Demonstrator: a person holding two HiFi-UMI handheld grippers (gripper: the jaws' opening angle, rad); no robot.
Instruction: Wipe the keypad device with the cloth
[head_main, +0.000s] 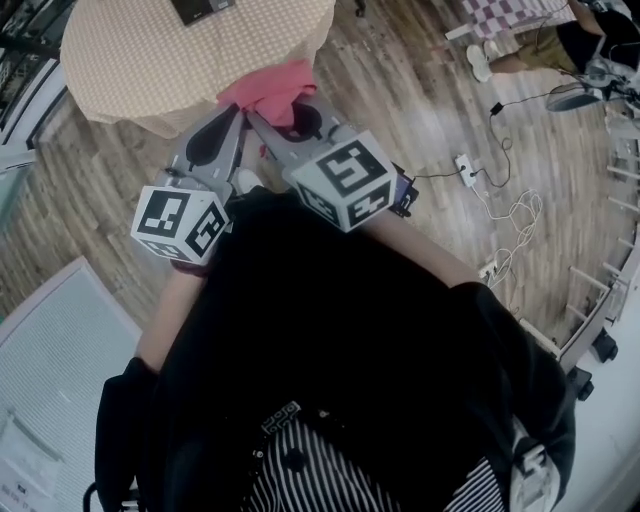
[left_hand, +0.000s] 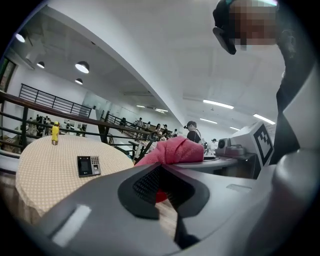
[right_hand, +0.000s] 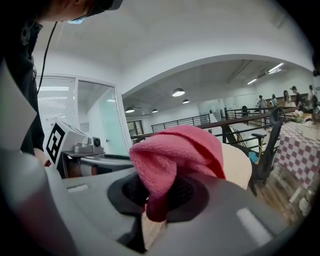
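The keypad device (left_hand: 88, 165), a small dark unit with a screen and keys, lies flat on a round table (left_hand: 45, 175) with a beige dotted cover; in the head view it (head_main: 200, 8) is cut by the top edge. A pink cloth (right_hand: 175, 155) bulges out of my right gripper (right_hand: 160, 192), which is shut on it. In the head view the cloth (head_main: 270, 88) hangs over the table's near edge (head_main: 150, 110). My left gripper (left_hand: 160, 167) is close beside the right, jaws together with nothing between them. Both grippers are held short of the table, away from the device.
A yellow bottle (left_hand: 55, 133) stands at the table's far side. A power strip with cables (head_main: 465, 170) lies on the wooden floor to the right. An office chair (right_hand: 265, 150) and a checked table (right_hand: 300, 145) stand to the right. A white panel (head_main: 60, 340) is lower left.
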